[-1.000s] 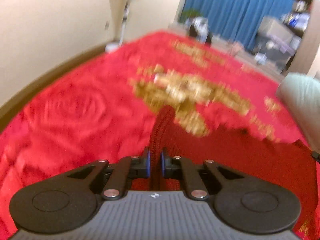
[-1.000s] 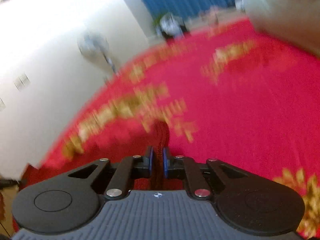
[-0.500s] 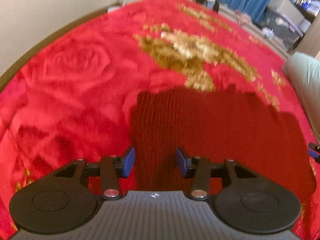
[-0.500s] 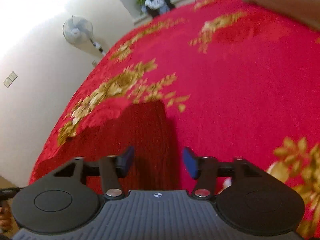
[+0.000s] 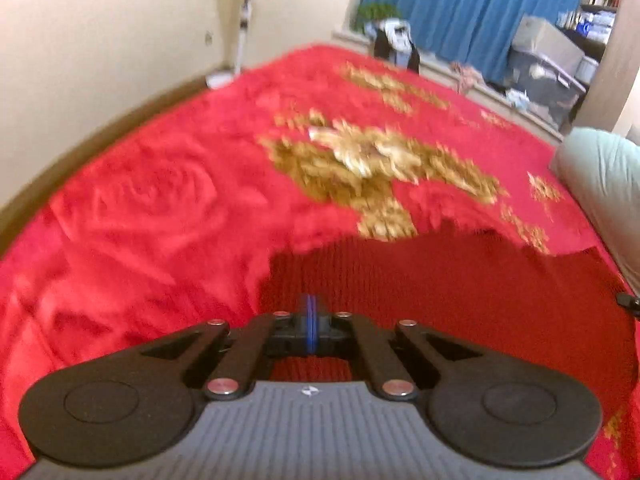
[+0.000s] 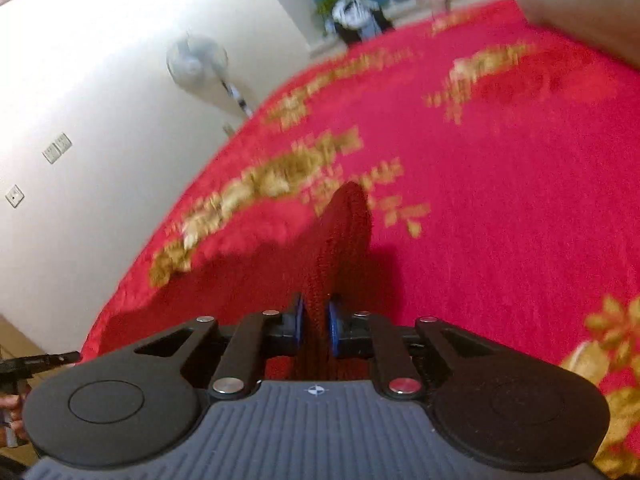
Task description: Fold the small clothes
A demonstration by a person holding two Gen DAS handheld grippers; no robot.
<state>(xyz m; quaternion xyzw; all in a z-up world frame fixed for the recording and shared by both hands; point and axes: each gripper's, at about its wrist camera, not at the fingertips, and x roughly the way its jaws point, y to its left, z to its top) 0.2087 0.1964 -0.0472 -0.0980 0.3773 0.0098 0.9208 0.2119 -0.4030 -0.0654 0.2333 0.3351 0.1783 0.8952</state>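
Observation:
A dark red knitted garment point(image 5: 460, 292) lies spread on a red bedspread point(image 5: 160, 208) with gold flowers. My left gripper point(image 5: 311, 322) is shut with its blue pads pressed together and nothing between them; it hovers over the garment's near left part. In the right wrist view my right gripper point(image 6: 315, 326) is shut on a raised fold of the same garment point(image 6: 344, 236), which stands up between the blue pads and is lifted above the bedspread point(image 6: 500, 184).
A pale green pillow point(image 5: 604, 184) lies at the bed's right side. A standing fan point(image 6: 200, 60) and a wall are beyond the bed's left edge. Blue curtains point(image 5: 460, 4) and cluttered shelves are at the far end. The other gripper's tip point(image 6: 36, 360) shows at the left.
Half a second ago both grippers were open over the flat garment. Now the left one has closed empty and the right one has closed on the garment's edge and lifted it.

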